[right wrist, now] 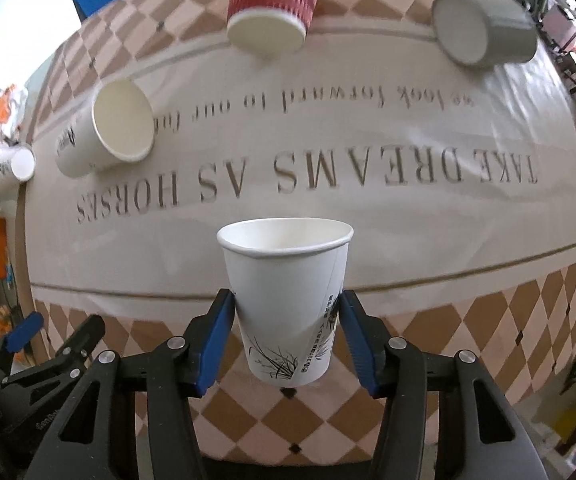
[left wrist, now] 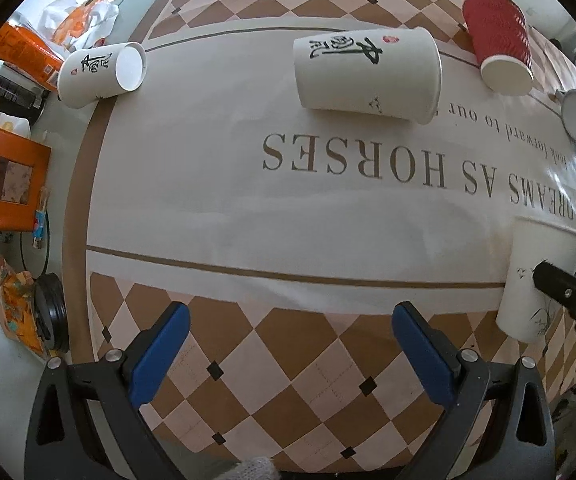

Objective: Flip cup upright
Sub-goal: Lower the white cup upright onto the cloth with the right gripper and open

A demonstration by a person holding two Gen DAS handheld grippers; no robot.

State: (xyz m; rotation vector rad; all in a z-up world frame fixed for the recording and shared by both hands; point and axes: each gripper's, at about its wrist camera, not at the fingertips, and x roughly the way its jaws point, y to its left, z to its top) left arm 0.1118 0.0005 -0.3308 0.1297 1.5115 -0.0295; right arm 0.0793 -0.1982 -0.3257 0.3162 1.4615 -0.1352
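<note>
My right gripper [right wrist: 288, 332] is shut on a white paper cup with a grass print [right wrist: 283, 296], upright with its mouth up, its base close to the checkered cloth; contact is unclear. The same cup shows at the right edge of the left wrist view [left wrist: 536, 276]. My left gripper [left wrist: 288, 340] is open and empty over the front of the table. A white cup with black calligraphy [left wrist: 368, 76] lies on its side mid-table; it also shows in the right wrist view [right wrist: 107, 132]. A second such cup [left wrist: 99, 74] lies on its side at the far left edge.
A red ribbed cup [left wrist: 500, 52] and a grey cup [right wrist: 484, 32] lie on their sides at the far right. Orange boxes [left wrist: 7, 184], wrappers [left wrist: 79, 20] and a black lid [left wrist: 49, 316] crowd the left beyond the round table's edge [left wrist: 75, 200].
</note>
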